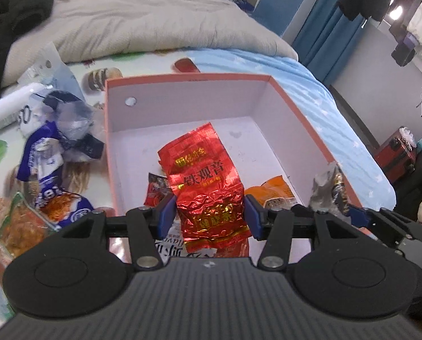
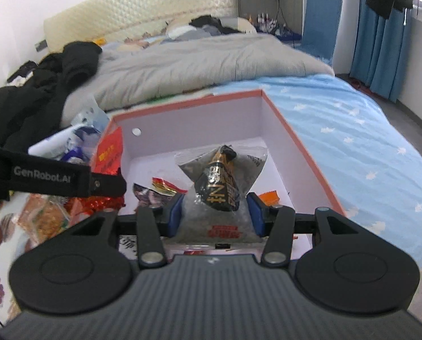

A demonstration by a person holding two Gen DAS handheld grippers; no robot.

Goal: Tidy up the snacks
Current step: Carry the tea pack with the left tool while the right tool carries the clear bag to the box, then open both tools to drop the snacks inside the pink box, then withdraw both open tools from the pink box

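My left gripper (image 1: 209, 209) is shut on a red foil tea packet (image 1: 205, 181), held over the near end of an open box with a pink rim (image 1: 188, 78) and white inside. My right gripper (image 2: 216, 212) is shut on a clear silver packet with a black and gold item in it (image 2: 219, 187), also over the box (image 2: 295, 138). On the box floor lie a small dark red packet (image 1: 155, 189) and an orange packet (image 1: 273, 194). In the left wrist view the silver packet (image 1: 328, 187) shows at the right rim. In the right wrist view the red packet (image 2: 109, 153) shows at the left wall.
The box sits on a bed with a blue starred sheet (image 2: 352, 130) and a grey quilt (image 2: 196, 65). Left of the box lies a heap of snack packets, among them a blue and white one (image 1: 41, 170) and an orange one (image 1: 21, 226). Black clothes (image 2: 41, 90) lie further left.
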